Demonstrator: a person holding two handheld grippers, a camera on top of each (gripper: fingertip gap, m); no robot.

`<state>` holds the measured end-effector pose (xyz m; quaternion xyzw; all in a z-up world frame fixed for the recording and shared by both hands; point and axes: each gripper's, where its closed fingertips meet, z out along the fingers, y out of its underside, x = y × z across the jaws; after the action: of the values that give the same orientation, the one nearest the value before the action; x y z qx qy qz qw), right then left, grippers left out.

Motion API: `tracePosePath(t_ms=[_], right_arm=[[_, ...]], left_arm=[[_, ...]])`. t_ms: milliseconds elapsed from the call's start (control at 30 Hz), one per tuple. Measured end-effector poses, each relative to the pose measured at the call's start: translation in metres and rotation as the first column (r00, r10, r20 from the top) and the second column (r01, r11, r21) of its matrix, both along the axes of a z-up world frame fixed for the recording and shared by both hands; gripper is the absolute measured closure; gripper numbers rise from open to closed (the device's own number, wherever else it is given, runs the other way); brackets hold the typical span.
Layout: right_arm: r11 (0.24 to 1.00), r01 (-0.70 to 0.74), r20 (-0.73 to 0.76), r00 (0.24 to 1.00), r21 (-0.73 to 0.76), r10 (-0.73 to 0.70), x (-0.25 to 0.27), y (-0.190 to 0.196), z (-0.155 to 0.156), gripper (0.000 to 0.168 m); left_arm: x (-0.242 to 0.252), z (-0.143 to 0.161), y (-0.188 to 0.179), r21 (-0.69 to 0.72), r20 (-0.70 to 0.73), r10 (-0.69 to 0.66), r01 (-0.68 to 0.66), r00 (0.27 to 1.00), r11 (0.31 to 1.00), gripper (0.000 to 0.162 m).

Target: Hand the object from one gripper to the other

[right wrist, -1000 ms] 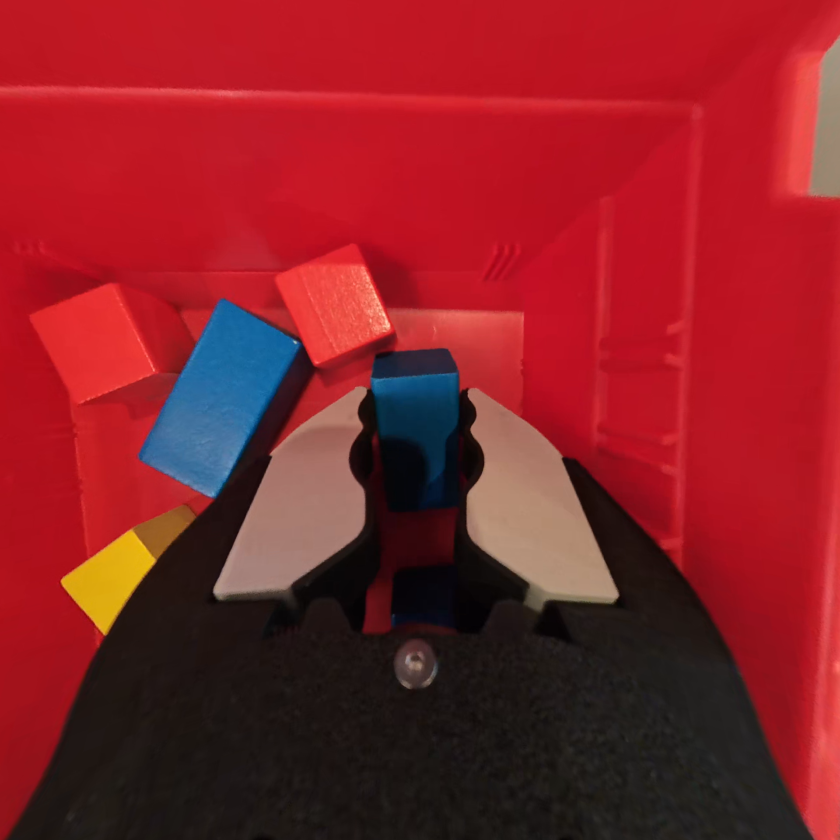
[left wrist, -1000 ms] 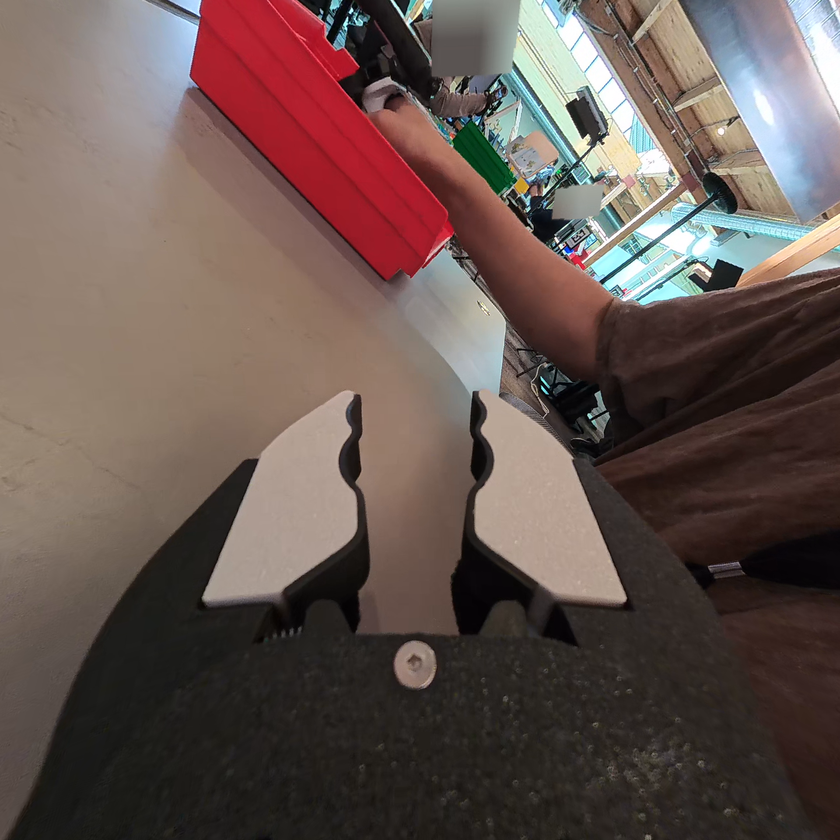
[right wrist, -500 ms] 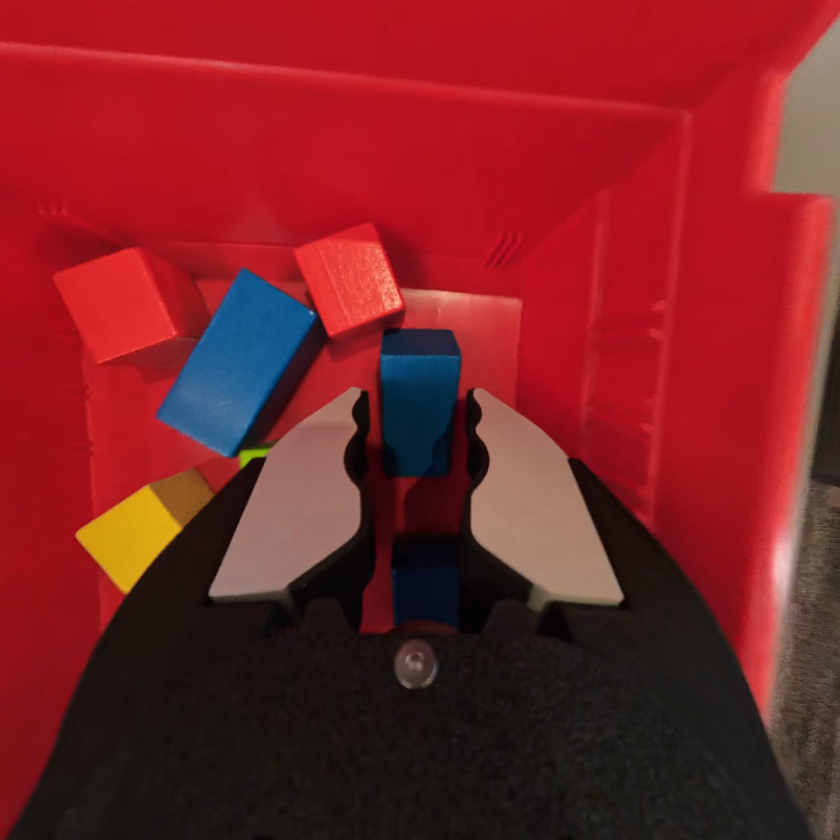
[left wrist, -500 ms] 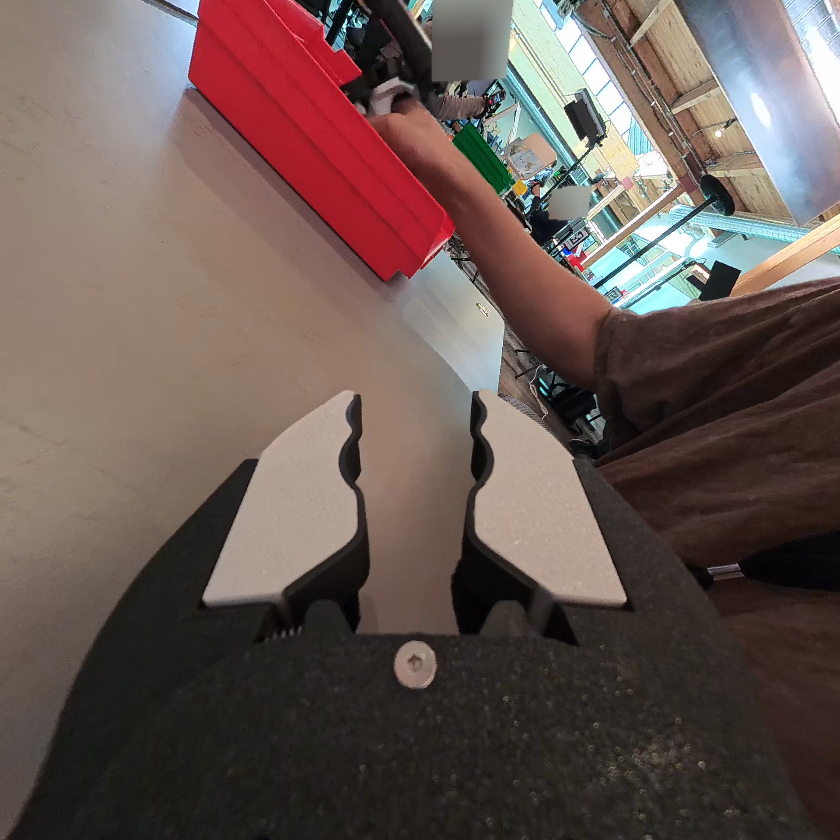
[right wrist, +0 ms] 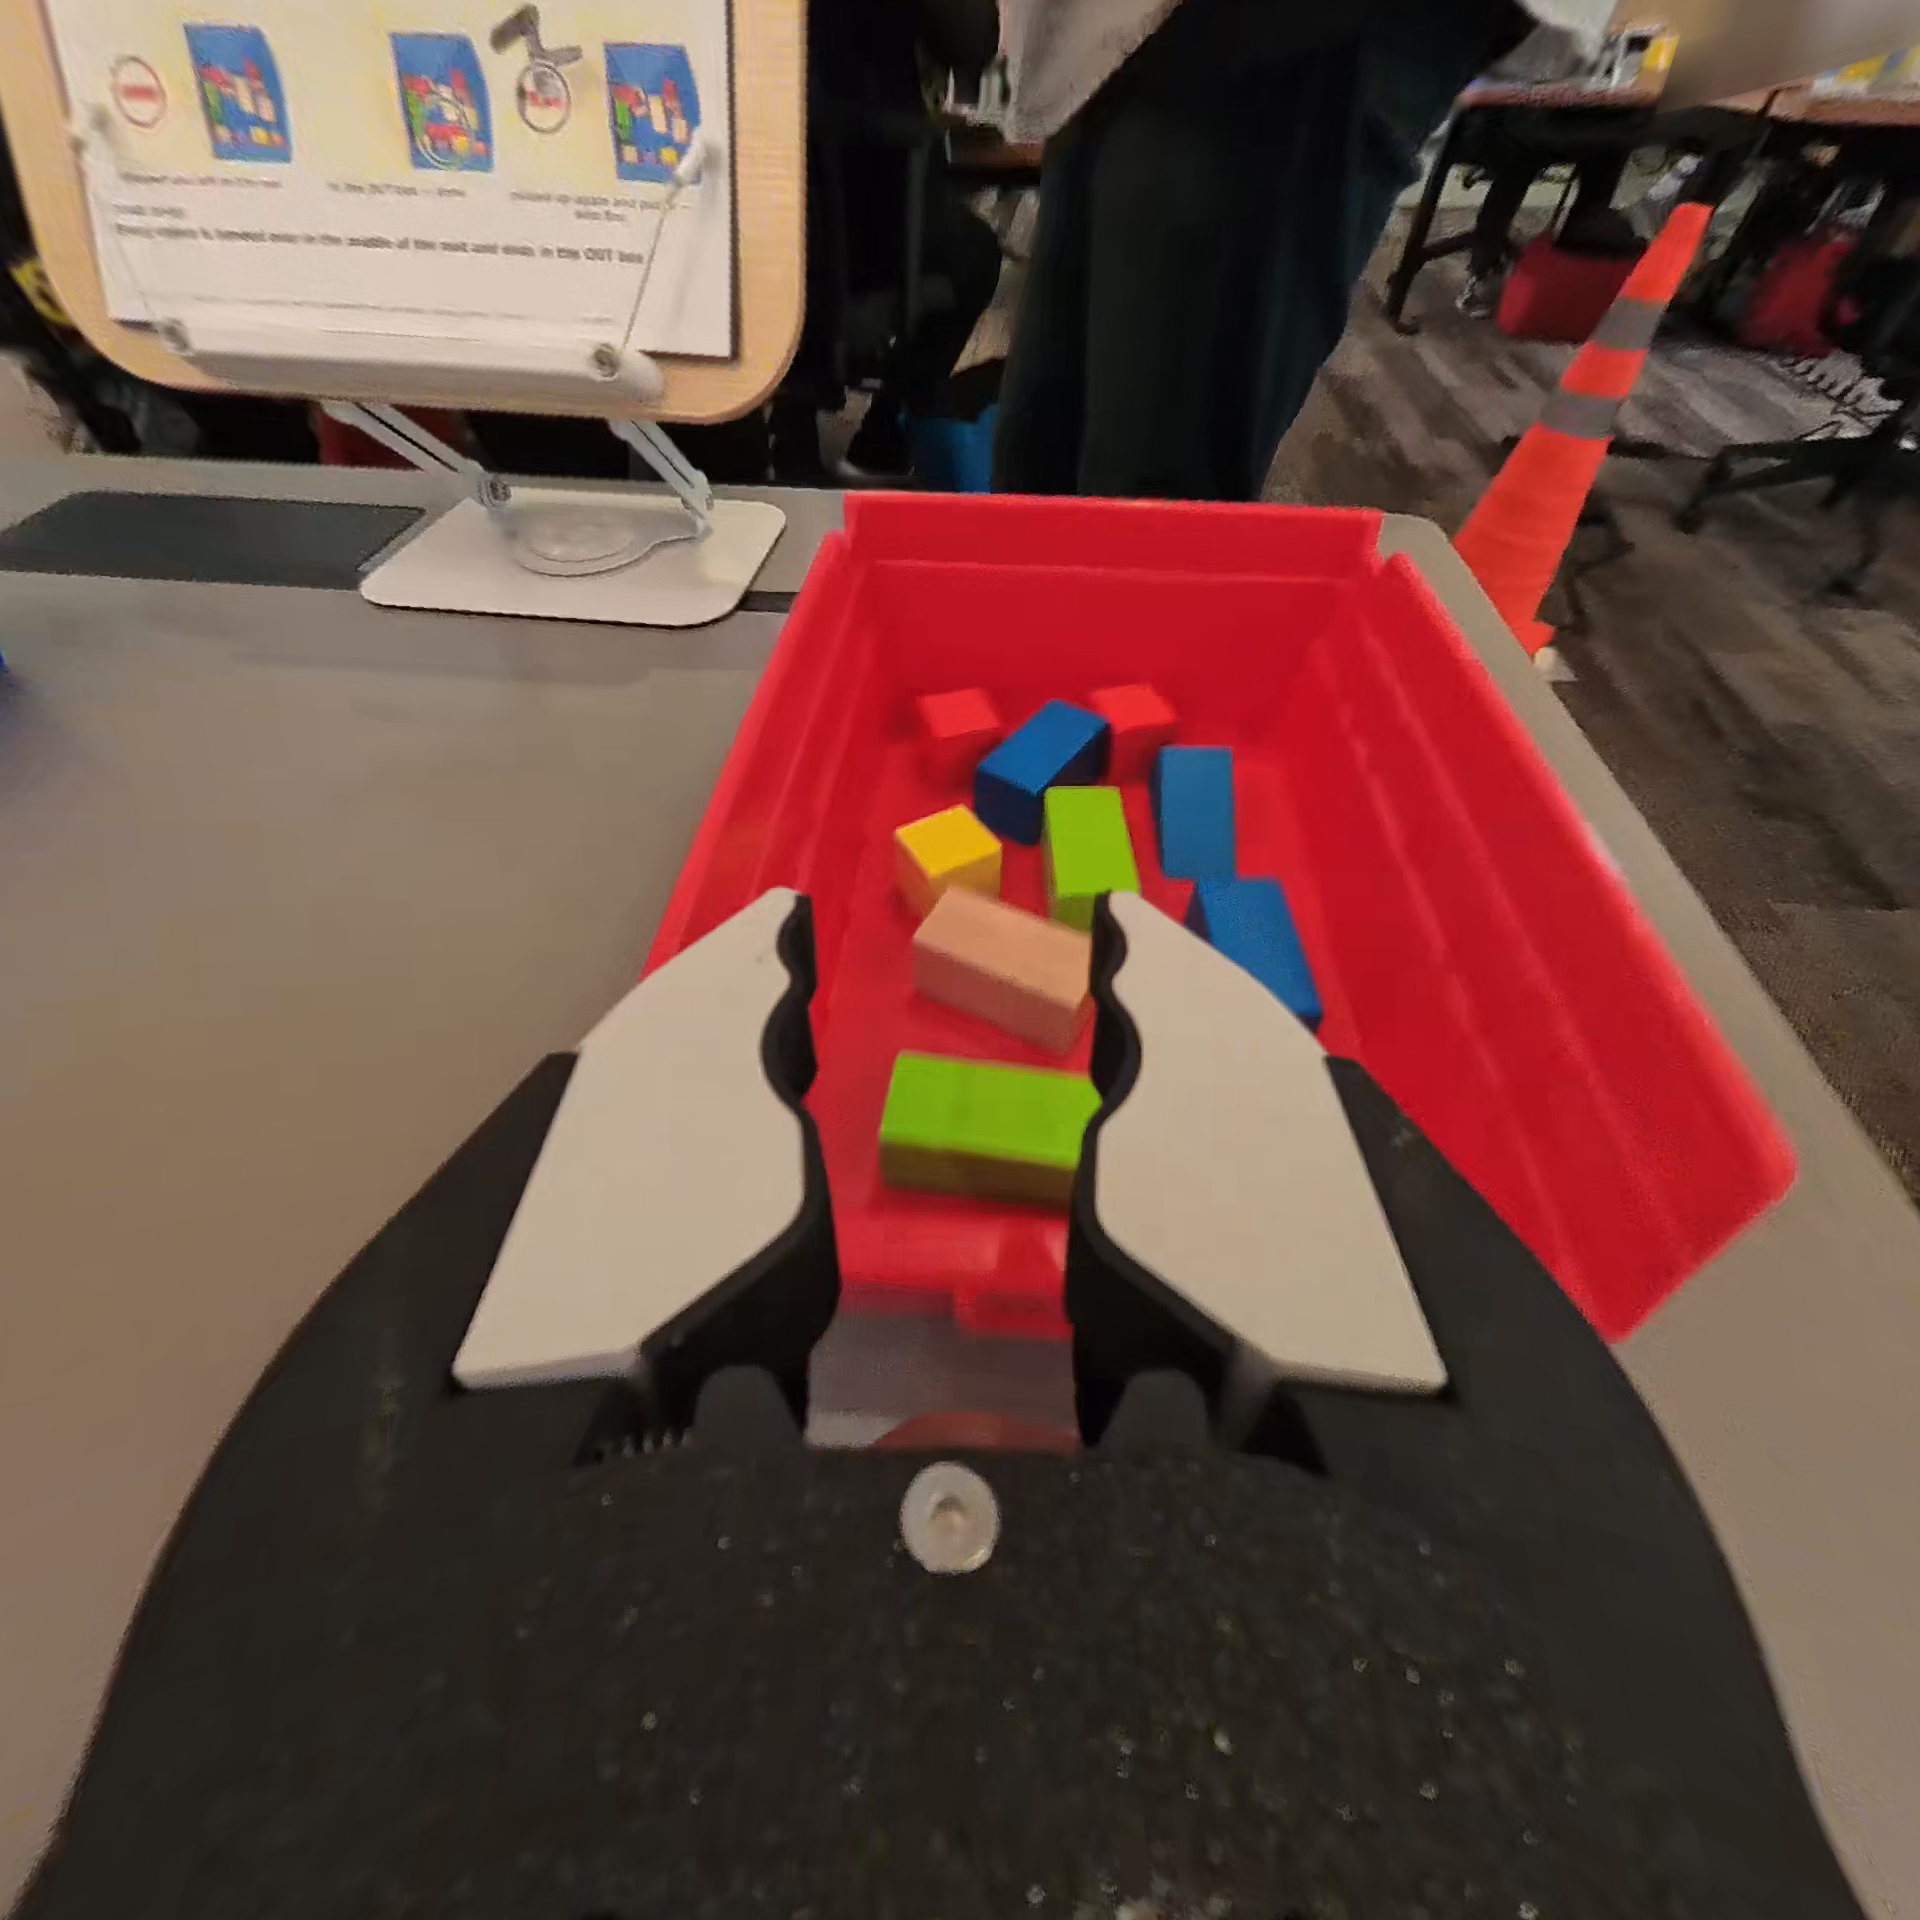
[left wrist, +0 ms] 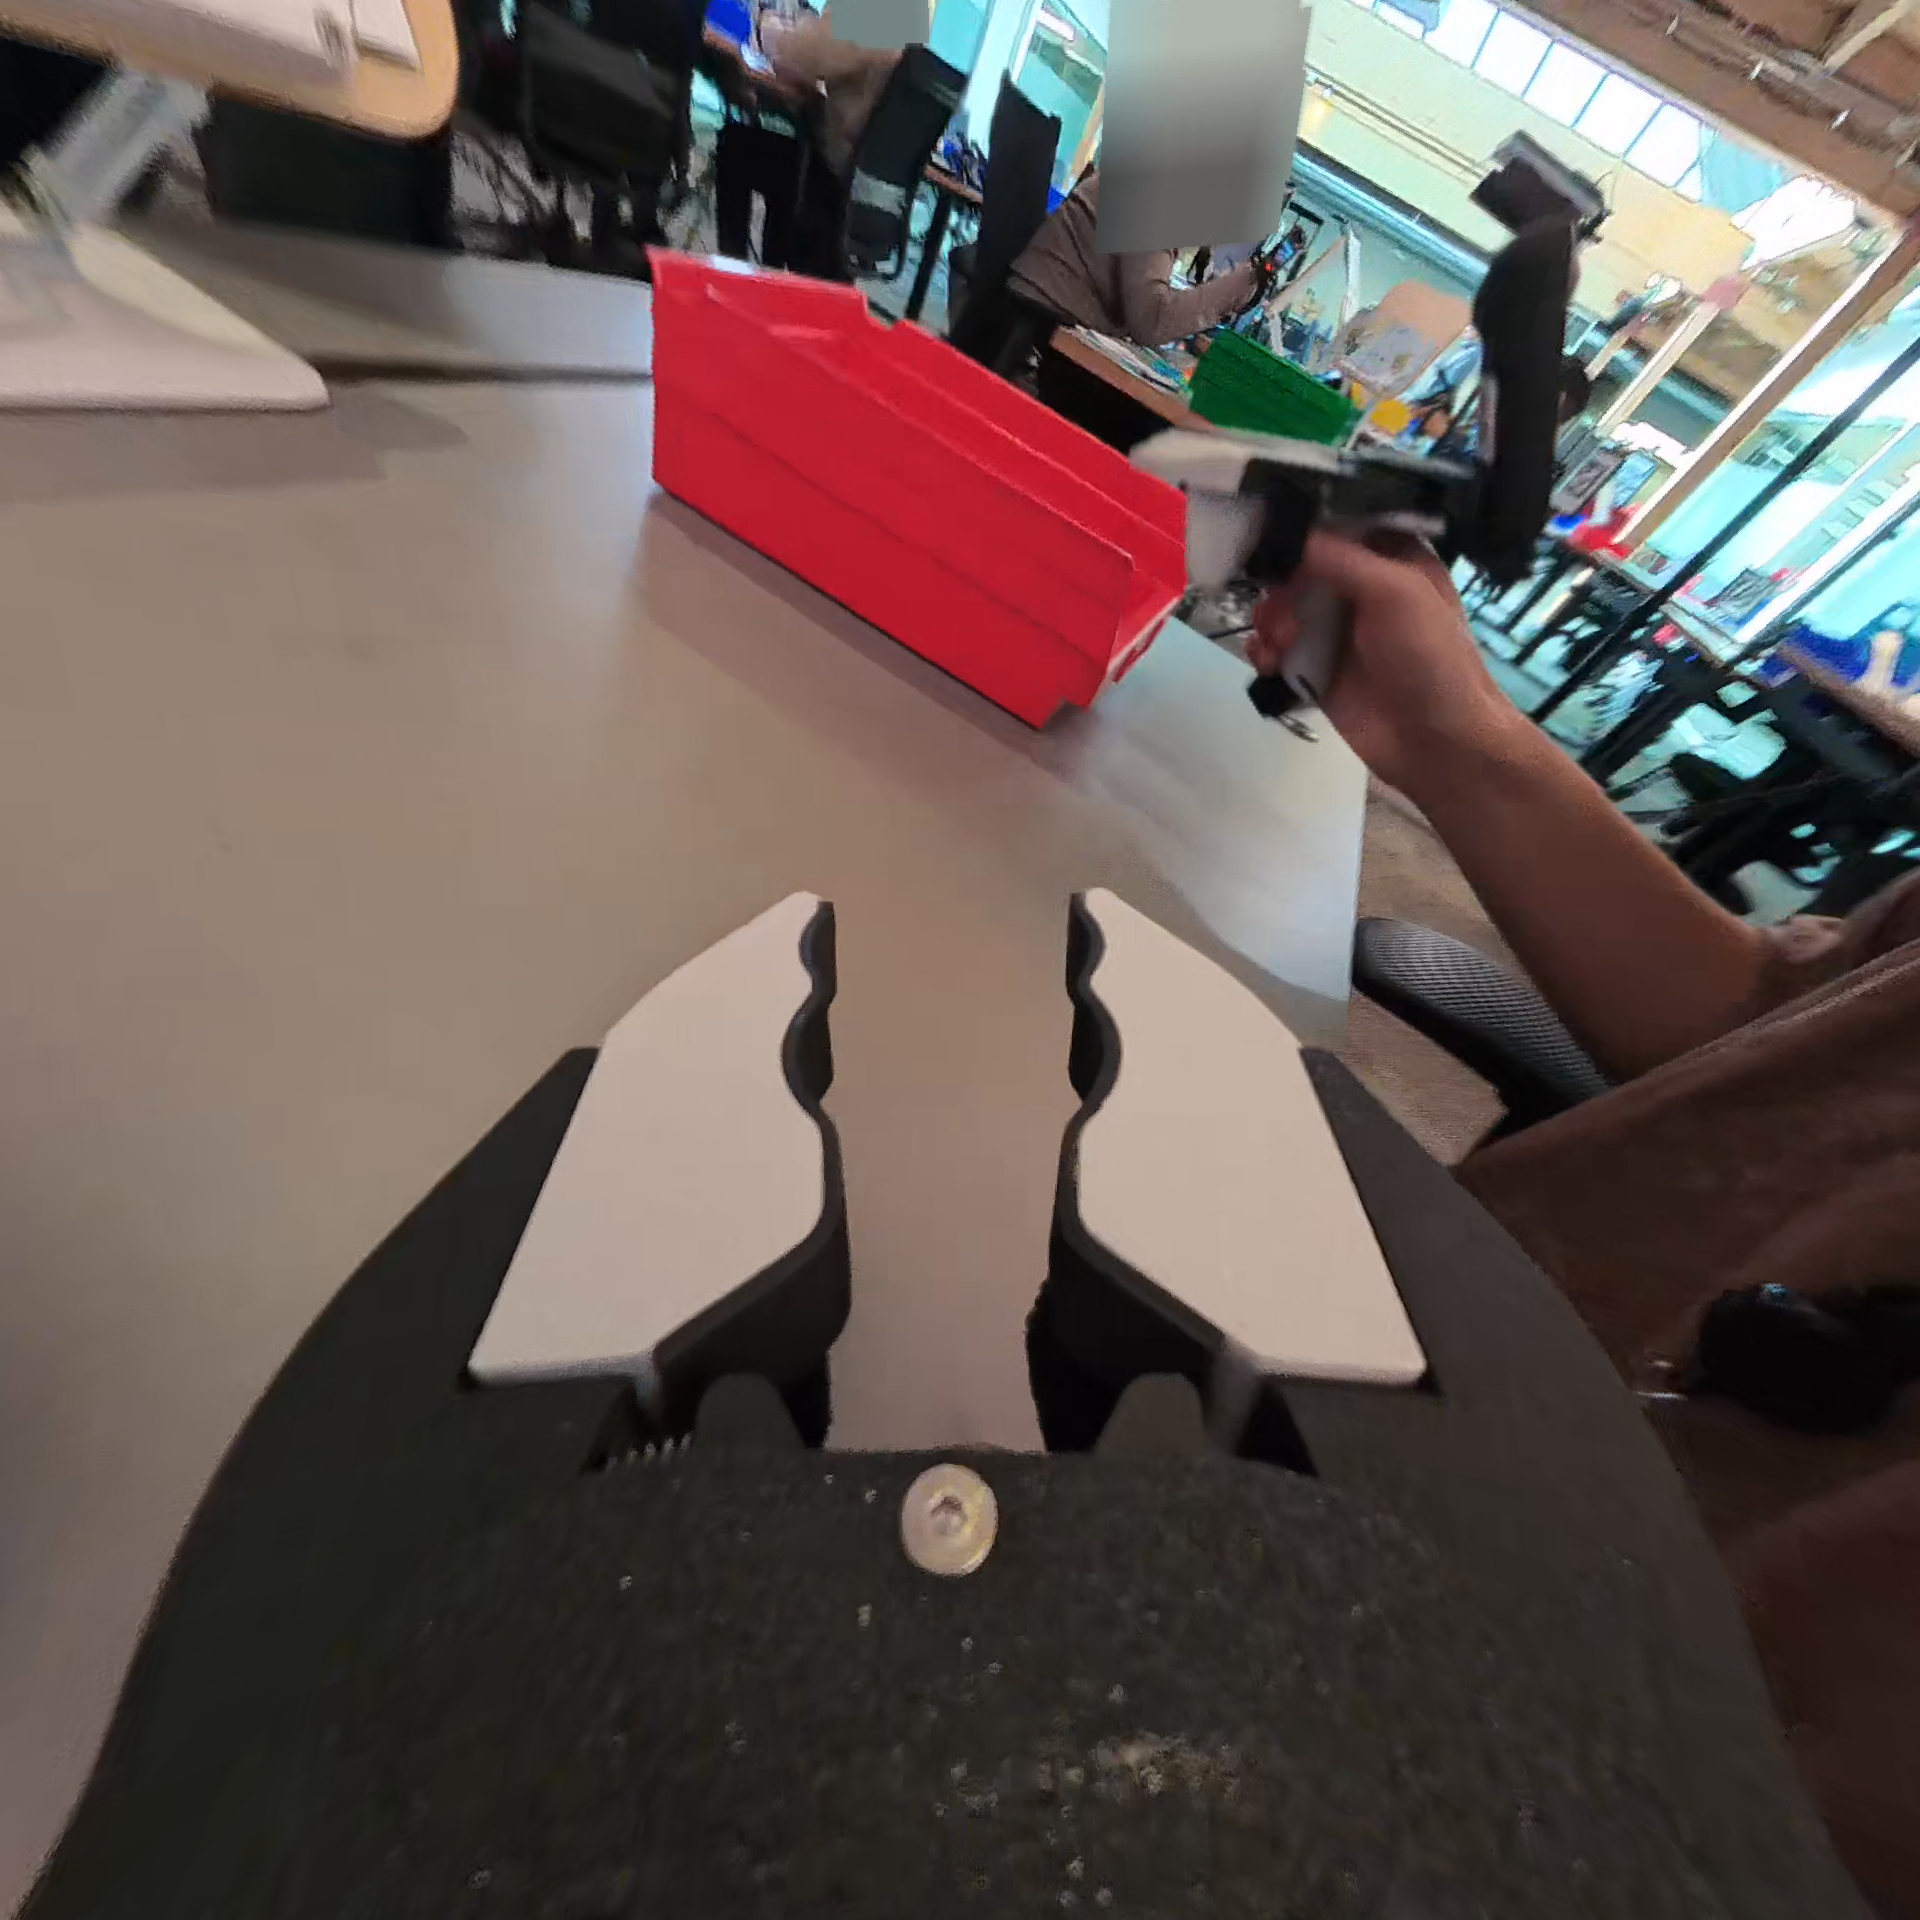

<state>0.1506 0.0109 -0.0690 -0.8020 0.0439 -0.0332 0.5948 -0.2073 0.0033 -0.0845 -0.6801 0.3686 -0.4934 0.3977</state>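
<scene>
Both the right gripper and the left gripper gape wide and empty, so with every block loose in the red bin, a hasty grab risks pinching two.

Blocks lie in the bin; stand apparently behind-left on the table.

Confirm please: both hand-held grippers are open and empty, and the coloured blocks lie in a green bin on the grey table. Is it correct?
Not quite: the bin holding the blocks is red, not green, as the right wrist view shows. The rest stands.
</scene>
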Motion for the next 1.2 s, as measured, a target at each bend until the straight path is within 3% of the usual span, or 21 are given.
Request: tracePosePath(t_ms=[100,167,233,300,400,467,533,600,733,800,900,1067,1200], right_arm=[[0.997,0.046,0.04,0.998,0.065,-0.048,-0.016,-0.031,-0.018,0.114],[0.993,0.064,0.068,0.995,0.102,-0.072,-0.021,-0.045,-0.023,0.115],[0.984,0.051,0.035,0.998,0.169,-0.058,-0.028,-0.052,-0.017,0.118],[0.983,0.015,-0.025,1.0,0.182,-0.011,-0.032,-0.049,-0.013,0.117],[0.975,-0.026,-0.018,0.999,0.221,0.031,-0.034,-0.047,-0.007,0.118],[0.974,-0.043,0.014,0.999,0.224,0.041,-0.036,-0.046,-0.008,0.118],[0.974,-0.079,0.025,0.997,0.213,0.075,-0.042,-0.042,-0.01,0.118],[0.971,-0.11,0.032,0.994,0.214,0.105,-0.049,-0.038,-0.01,0.118],[0.963,-0.171,0.011,0.985,0.21,0.172,-0.059,-0.031,-0.013,0.117],[0.964,-0.167,-0.003,0.985,0.208,0.171,-0.059,-0.03,-0.014,0.117],[0.965,-0.155,-0.002,0.987,0.209,0.159,-0.058,-0.032,-0.013,0.118],[0.974,-0.13,0.022,0.991,0.183,0.129,-0.058,-0.032,-0.018,0.118],[0.979,-0.123,0.049,0.992,0.162,0.117,-0.062,-0.031,-0.021,0.118]], left_arm=[[-0.004,-0.002,-0.013,0.037,-0.083,-0.026,0.029,0.996,0.999,0.119],[-0.01,-0.007,-0.019,0.005,-0.148,-0.01,0.011,0.989,1.0,0.107],[-0.02,-0.006,-0.024,-0.01,-0.177,0.017,-0.019,0.984,1.0,0.095],[-0.041,-0.003,-0.017,0.038,-0.25,0.104,-0.097,0.963,0.995,0.099],[-0.094,0.006,0.017,0.2,-0.409,0.306,-0.243,0.86,0.949,0.099],[-0.129,0.011,0.044,0.285,-0.527,0.356,-0.234,0.772,0.93,0.099],[-0.154,0.009,0.07,0.321,-0.638,0.336,-0.158,0.693,0.934,0.102],[-0.164,0.001,0.093,0.315,-0.708,0.254,-0.027,0.659,0.949,0.106],[-0.168,-0.026,0.122,0.203,-0.834,0.014,0.283,0.551,0.937,0.105],[-0.171,-0.041,0.138,0.156,-0.886,-0.044,0.386,0.462,0.909,0.11],[-0.174,-0.059,0.16,0.079,-0.926,-0.099,0.444,0.365,0.893,0.106],[-0.169,-0.082,0.171,-0.012,-0.926,-0.205,0.518,0.316,0.855,0.108],[-0.165,-0.095,0.174,-0.016,-0.918,-0.23,0.548,0.324,0.836,0.11]])
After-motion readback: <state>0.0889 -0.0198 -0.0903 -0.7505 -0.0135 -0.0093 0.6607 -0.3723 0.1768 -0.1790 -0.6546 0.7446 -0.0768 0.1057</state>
